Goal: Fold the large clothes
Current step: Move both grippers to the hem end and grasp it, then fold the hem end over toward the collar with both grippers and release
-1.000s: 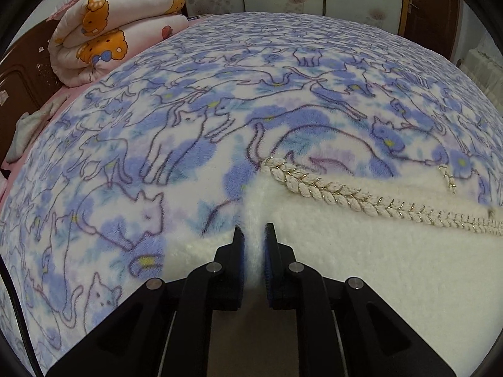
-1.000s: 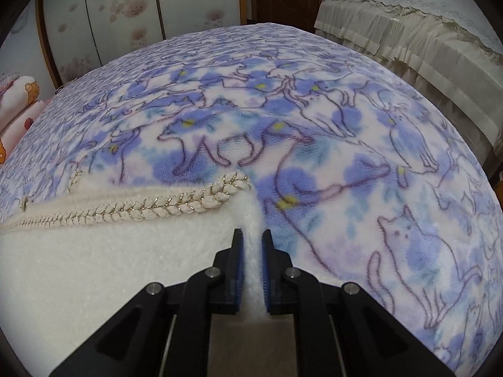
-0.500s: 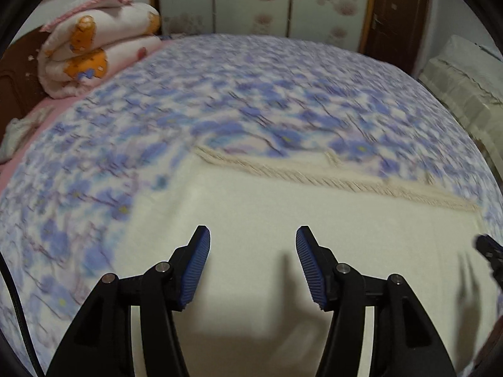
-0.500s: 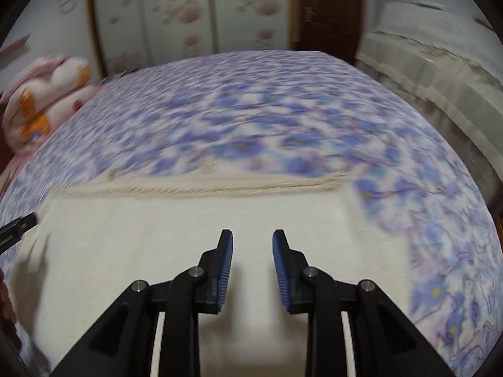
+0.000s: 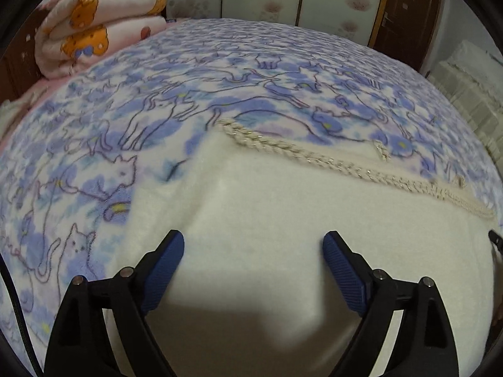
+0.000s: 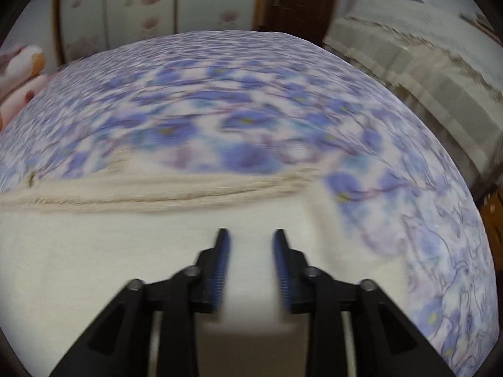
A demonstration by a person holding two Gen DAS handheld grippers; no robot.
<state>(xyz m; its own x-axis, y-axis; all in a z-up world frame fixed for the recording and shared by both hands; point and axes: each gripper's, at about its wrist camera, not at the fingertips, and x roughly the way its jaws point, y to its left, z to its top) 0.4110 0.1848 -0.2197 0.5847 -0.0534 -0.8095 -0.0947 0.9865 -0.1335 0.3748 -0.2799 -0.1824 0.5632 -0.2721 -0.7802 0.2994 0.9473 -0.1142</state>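
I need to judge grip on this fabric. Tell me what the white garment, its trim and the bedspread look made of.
White garment: soft, matte fleece or plush by its fuzzy nap. Trim: braided cream cord with glinting, perhaps metallic threads. Bedspread: printed fleece-like fabric, judging by its fuzzy surface and blue cat print.

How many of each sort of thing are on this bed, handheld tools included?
White fuzzy garment: 1
Cat-print blanket: 1
Rolled bear-print quilt: 1
Tools: 2, the left tool and the right tool, both open
Total: 5
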